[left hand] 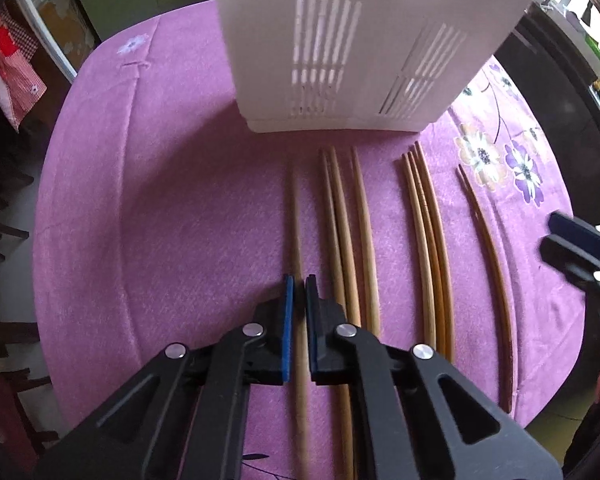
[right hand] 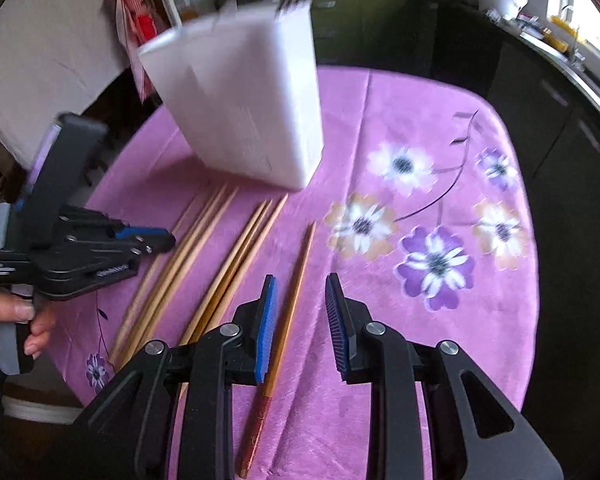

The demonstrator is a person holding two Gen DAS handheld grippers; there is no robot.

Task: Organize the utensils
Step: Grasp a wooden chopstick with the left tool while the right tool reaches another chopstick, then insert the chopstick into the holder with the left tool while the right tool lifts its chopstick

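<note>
Left wrist view, left gripper (left hand: 299, 280): jaws drawn narrow and pinched on the leftmost chopstick (left hand: 296, 216), partway along its shaft, pointing steeply down at the table.
Right wrist view, right gripper (right hand: 300, 280): fingers part-open, straddling the reddish-ended chopstick (right hand: 296, 280); left pad close beside it, contact not clear, right pad well apart, nothing gripped.
Hand (right hand: 16, 320): seen at the left edge, wrapped on the handle of the left tool.
Chopstick layout: all flat on the cloth, roughly parallel, tips toward the holder; a single one at left, then a loose trio (left hand: 346, 220), then a tight bundle (left hand: 428, 240), then the darker pair at far right.
Handling (judged): light, stiff, thin and round, so prone to rolling or pivoting between pads; smooth wood or bamboo likely slippery; best taken near mid-length, square across the shaft, to keep it from tipping.
Materials: pale tan sticks, tapered; rightmost ones darker with a red-brown thick end.
Tablecloth (left hand: 160, 200): purple, faintly fuzzy weave, printed flowers on the right side.
Utensil holder (left hand: 360, 60): white plastic box, slotted vents low on its walls, standing upright just beyond the chopstick tips; inside not visible.
Background: dark cabinets and counter clutter, blurred.
</note>
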